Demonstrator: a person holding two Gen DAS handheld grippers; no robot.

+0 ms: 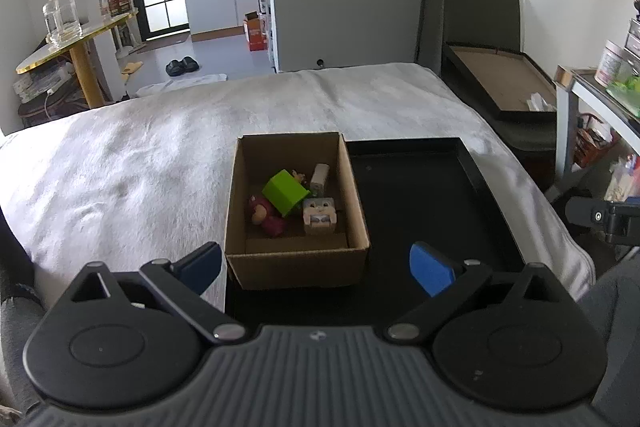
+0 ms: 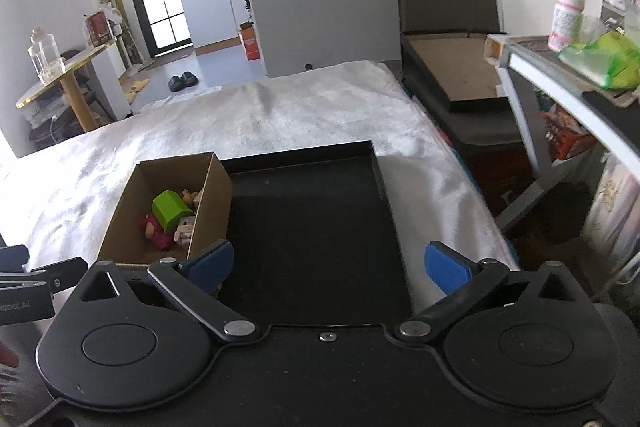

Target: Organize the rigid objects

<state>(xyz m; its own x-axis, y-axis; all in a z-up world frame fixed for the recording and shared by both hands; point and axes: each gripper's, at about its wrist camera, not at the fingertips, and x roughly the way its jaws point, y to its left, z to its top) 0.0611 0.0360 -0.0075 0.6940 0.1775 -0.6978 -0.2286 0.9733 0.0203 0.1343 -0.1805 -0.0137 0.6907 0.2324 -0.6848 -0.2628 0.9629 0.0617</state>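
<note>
Toys (image 1: 294,201) jumbled inside cardboard box (image 1: 296,267)

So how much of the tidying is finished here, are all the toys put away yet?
It looks nearly or fully done. The green block, red figure and grey blocky figure already sit inside the cardboard box. The black tray beside it shows nothing left to pick up. Both the left gripper and right gripper are open and hold nothing.
</note>
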